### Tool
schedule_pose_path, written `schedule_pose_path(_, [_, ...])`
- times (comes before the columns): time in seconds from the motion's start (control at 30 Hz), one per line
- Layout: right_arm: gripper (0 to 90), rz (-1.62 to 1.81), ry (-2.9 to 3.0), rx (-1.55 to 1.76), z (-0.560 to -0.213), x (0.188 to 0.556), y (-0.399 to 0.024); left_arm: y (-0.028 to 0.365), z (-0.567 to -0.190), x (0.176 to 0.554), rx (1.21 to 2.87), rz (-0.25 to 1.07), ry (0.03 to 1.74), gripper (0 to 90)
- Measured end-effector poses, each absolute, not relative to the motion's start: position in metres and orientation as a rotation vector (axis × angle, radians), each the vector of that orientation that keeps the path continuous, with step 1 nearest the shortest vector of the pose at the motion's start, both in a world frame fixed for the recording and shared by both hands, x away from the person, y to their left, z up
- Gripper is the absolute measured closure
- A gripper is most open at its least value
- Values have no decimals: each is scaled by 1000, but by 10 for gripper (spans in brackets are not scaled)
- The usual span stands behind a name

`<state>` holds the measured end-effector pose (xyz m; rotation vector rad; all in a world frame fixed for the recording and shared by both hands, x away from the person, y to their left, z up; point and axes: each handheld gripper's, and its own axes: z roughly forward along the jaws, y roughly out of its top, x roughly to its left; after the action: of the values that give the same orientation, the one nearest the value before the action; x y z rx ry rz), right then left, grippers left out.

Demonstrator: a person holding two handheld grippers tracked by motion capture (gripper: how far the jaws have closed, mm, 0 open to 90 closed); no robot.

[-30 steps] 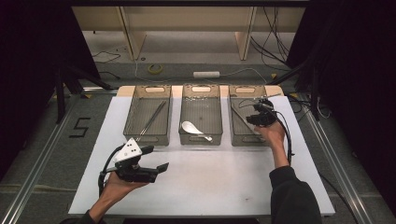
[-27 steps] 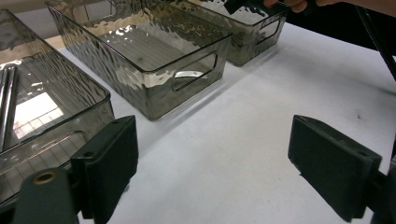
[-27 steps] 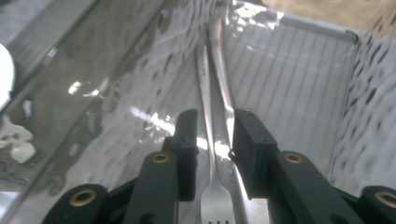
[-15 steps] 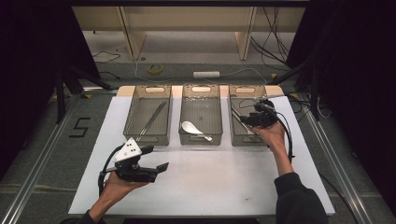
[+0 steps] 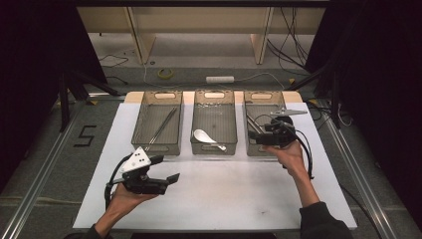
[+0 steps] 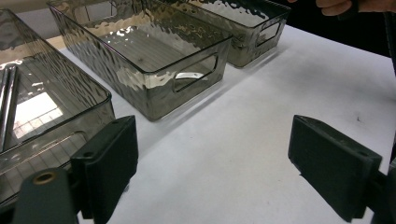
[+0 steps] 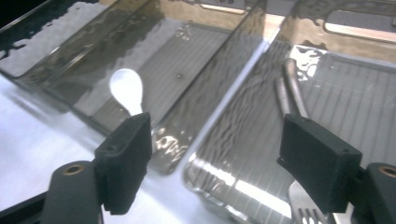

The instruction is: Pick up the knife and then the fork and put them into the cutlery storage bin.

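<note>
As its jaws opened, the right gripper (image 5: 260,138) left the fork (image 7: 303,205) (now binned).

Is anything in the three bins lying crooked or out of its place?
Nothing stands out. The chopsticks lie in the left bin, the white spoon in the middle bin, and the fork in the right bin, all inside their walls.

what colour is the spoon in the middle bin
White. The spoon shows best in the right gripper view, lying in the middle bin.
</note>
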<state>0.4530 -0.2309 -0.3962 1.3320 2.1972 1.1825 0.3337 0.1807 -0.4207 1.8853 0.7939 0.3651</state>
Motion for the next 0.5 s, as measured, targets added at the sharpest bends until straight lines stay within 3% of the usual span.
schedule_pose_path(0.5, [181,1294,2194,1231,-400,411,-217,179,-420,334,1889,359,793,157])
